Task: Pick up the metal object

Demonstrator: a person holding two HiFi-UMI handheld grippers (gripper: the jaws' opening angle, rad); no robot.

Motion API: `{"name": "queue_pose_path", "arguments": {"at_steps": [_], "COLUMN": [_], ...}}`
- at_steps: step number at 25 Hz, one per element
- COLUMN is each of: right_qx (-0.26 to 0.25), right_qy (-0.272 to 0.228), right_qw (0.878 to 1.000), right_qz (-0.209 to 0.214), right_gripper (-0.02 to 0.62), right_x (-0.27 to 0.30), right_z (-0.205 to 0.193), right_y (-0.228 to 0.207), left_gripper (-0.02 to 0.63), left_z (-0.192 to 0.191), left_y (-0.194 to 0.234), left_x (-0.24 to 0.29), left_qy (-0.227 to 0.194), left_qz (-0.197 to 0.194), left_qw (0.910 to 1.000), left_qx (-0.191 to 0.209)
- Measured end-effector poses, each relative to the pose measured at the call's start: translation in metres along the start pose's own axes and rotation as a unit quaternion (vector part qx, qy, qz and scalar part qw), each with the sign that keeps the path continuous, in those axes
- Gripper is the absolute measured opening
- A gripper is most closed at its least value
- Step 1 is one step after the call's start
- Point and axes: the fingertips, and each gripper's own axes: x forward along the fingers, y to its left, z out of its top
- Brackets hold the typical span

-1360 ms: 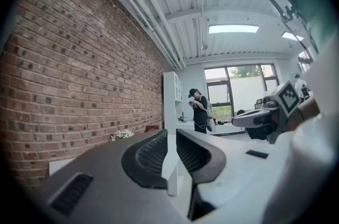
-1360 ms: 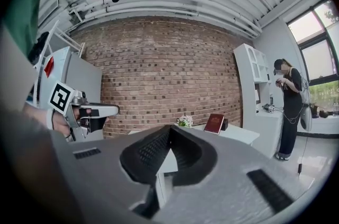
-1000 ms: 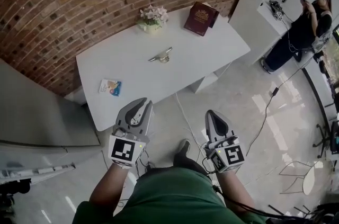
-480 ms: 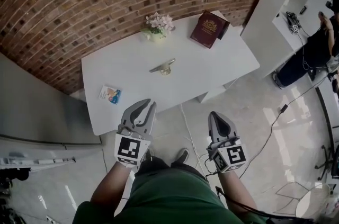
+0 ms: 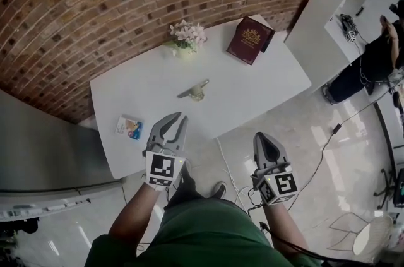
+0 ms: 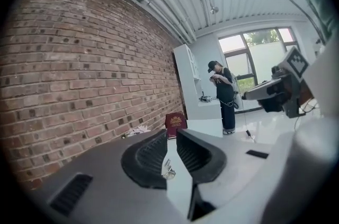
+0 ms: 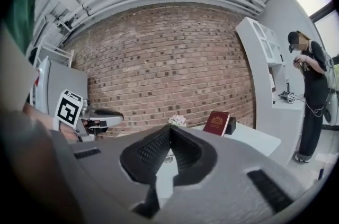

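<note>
The metal object (image 5: 194, 91) is lying near the middle of the white tabletop (image 5: 142, 86), well apart from both tools. The left tool (image 5: 182, 116) is hovering, seemingly above the tabletop's near edge, with its jaws slightly apart and gripping nothing. The right tool (image 5: 264, 136) is hanging over the floor (image 5: 297, 127) with its jaws together and empty.

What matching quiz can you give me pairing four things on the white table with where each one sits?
Things: 1 small silver metal object; 2 dark red hardcover book; 3 pale flowers in a small pot; 4 small blue card.
Places: A far right corner; B near left corner; C middle of the white table; D far edge by the brick wall.
Pairs: 1-C; 2-A; 3-D; 4-B.
</note>
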Motion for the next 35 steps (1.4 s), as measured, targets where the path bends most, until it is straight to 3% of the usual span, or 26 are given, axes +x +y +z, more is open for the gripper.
{"name": "queue_pose_path", "arguments": {"at_steps": [3, 10, 15, 20, 25, 30, 35], "right_qx": [0.003, -0.008, -0.003, 0.004, 0.018, 0.023, 0.036], "right_qy": [0.008, 0.015, 0.023, 0.031, 0.038, 0.041, 0.051], "right_qw": [1.0, 0.999, 0.995, 0.994, 0.992, 0.991, 0.988], "right_qz": [-0.017, -0.051, -0.092, -0.109, -0.117, -0.127, -0.138], "right_gripper": [0.003, 0.003, 0.003, 0.003, 0.003, 0.003, 0.003], "right_x": [0.024, 0.077, 0.094, 0.096, 0.088, 0.07, 0.051], "right_z": [0.005, 0.003, 0.002, -0.006, -0.015, -0.014, -0.028], "right_y": [0.003, 0.015, 0.014, 0.01, -0.011, -0.035, -0.056], "left_gripper": [0.058, 0.154, 0.169, 0.169, 0.169, 0.17, 0.169], "left_z": [-0.015, -0.062, -0.108, -0.168, -0.207, -0.238, -0.252], "left_y": [0.013, 0.043, 0.043, 0.024, 0.003, 0.0, 0.001], "left_x": [0.026, 0.078, 0.122, 0.165, 0.195, 0.219, 0.23], "left_qy": [0.008, 0.06, 0.101, 0.163, 0.212, 0.264, 0.294], "left_qz": [-0.027, -0.09, -0.148, -0.177, -0.19, -0.178, -0.168], "left_qw": [0.9996, 0.9937, 0.9826, 0.967, 0.9467, 0.9349, 0.9219], "left_qx": [0.01, 0.027, 0.049, 0.085, 0.15, 0.157, 0.188]}}
